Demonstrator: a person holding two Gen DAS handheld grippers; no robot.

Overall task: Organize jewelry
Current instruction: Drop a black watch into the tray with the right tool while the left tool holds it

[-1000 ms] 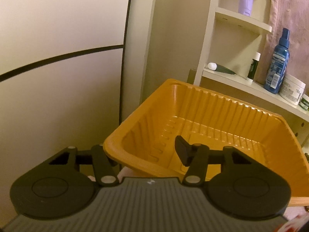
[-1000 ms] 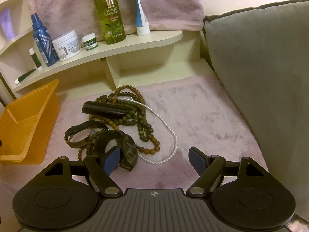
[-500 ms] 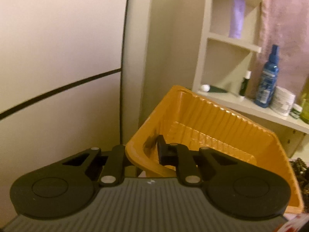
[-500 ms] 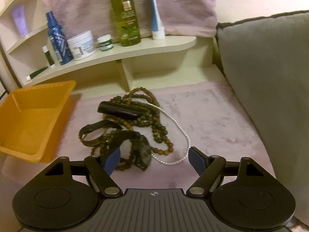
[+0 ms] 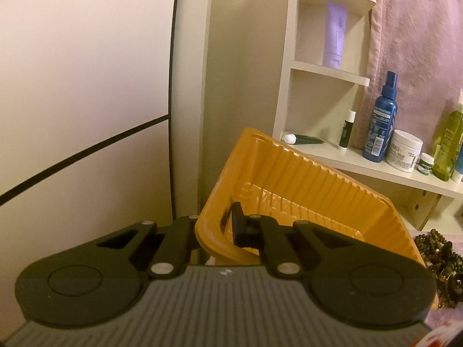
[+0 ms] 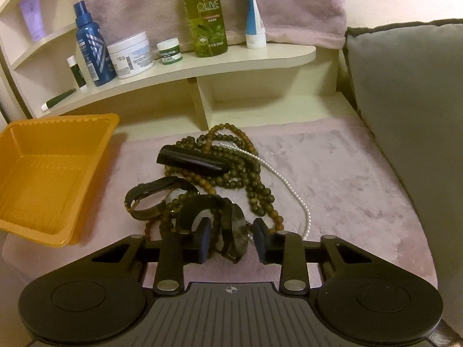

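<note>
My left gripper is shut on the near rim of the empty orange plastic tray and holds it tilted; the tray also shows at the left of the right wrist view. A jewelry pile lies on the pink mat: brown bead necklaces, a pearl strand, a black case, a strap watch and a dark round-faced watch. My right gripper is partly closed, its pads on either side of the dark watch, not clamped.
A cream shelf unit behind the pile holds a blue spray bottle, a white jar, an olive bottle and tubes. A grey cushion borders the mat on the right. A pale wall is left of the tray.
My left gripper closed on the tray's rim and swung it right. My right gripper moved forward over the pile and its jaws narrowed around the dark watch.
</note>
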